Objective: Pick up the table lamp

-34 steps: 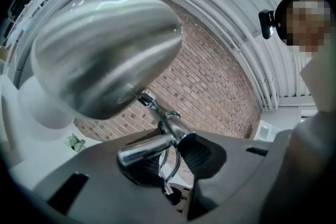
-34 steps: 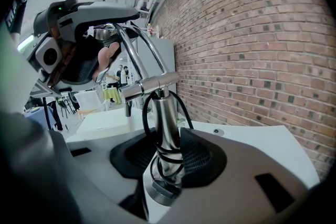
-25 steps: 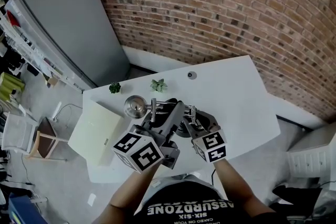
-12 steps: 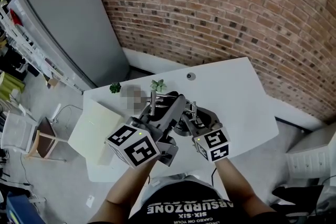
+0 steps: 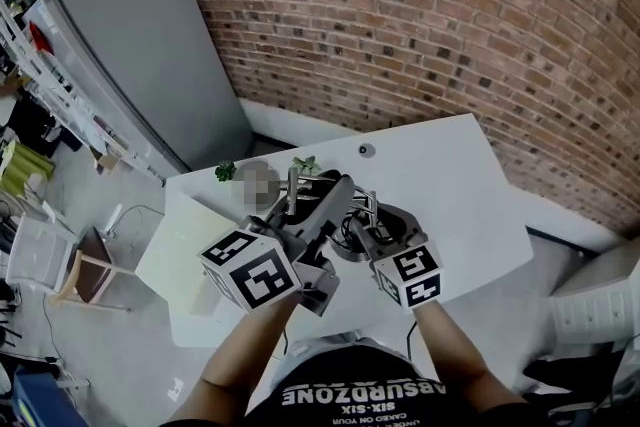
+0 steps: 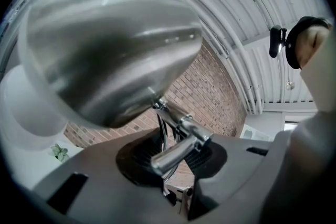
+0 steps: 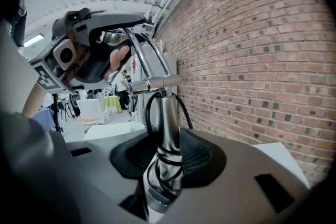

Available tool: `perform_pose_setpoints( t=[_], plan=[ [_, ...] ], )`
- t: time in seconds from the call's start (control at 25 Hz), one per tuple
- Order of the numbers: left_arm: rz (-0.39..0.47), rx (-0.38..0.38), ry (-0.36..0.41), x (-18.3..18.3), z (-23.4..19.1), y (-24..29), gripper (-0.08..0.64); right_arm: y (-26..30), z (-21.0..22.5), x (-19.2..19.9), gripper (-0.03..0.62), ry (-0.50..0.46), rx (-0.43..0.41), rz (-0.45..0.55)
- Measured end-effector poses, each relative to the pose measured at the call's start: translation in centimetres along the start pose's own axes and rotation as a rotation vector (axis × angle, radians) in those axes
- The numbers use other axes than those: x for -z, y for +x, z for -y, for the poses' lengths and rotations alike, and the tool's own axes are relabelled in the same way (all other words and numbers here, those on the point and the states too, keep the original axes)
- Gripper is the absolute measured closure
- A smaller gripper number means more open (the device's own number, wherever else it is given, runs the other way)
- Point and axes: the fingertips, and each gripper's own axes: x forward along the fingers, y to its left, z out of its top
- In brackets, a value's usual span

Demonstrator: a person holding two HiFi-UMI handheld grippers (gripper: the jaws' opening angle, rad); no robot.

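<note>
Progress: I grip the table lamp (image 7: 167, 107) with both tongs. It looks to hang clear of the white desk (image 5: 460, 185), so the pick-up seems nearly done, with only steadying left.
Left tongs (image 6: 176, 157): clamped on a slim chrome rod (image 6: 184, 145) just below the shade (image 6: 105, 39).
Right tongs (image 7: 165, 157): clamped on the upright stem, with the black cord (image 7: 149, 113) looped round it.
Lamp's place: between my hands, above the desk's near side.
Materials: a smooth, domed shade of brushed metal with a dull sheen, polished tubular rods, ribbed black pads, a matte desk, and a rough brick wall (image 5: 450, 15) behind.
</note>
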Motion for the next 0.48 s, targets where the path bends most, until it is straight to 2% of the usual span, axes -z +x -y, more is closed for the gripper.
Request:
perform_pose_setpoints(
  t=[0.48],
  plan=[
    [0.002, 0.016, -0.013, 0.0, 1.8, -0.2, 0.463, -1.9, -0.1, -0.5, 0.465, -0.009, 0.007, 0.021]
  ],
)
